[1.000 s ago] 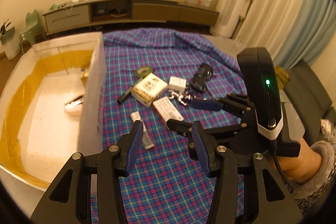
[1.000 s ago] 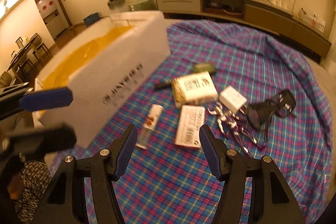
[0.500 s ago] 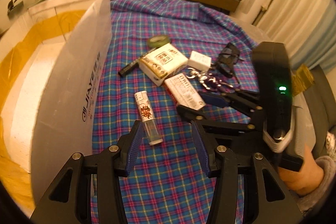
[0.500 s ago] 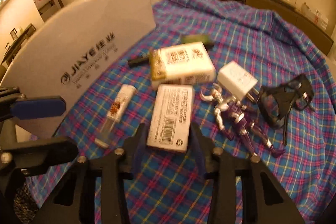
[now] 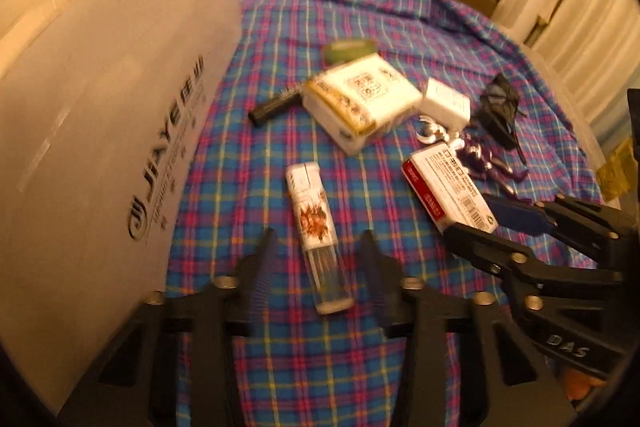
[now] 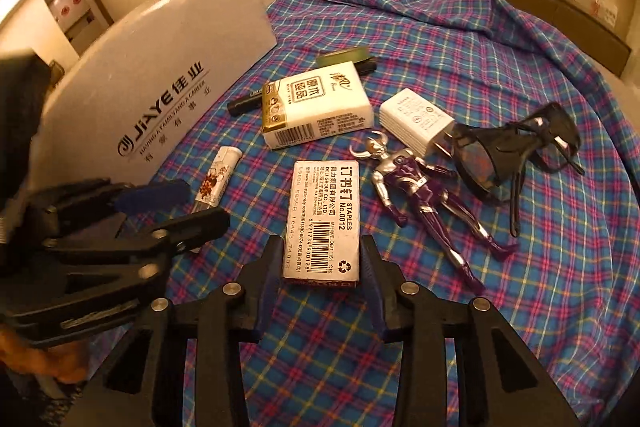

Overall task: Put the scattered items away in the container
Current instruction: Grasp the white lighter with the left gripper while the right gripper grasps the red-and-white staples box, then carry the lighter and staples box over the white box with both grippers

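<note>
Having just narrowed: left gripper (image 5: pixel 320 267) around lighter (image 5: pixel 316 231), right gripper (image 6: pixel 320 267) clamping staples box (image 6: pixel 324 223)

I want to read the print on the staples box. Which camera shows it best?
The right wrist view: the staples box lies face-up and sharp between the right gripper fingers, barcode and lettering legible. The left wrist view shows it off to the side, blurred.

On the cloth (image 6: pixel 460 27), the staples box (image 6: pixel 324 219) lies between lighter (image 6: pixel 218 179) and figure (image 6: pixel 420 195).
</note>
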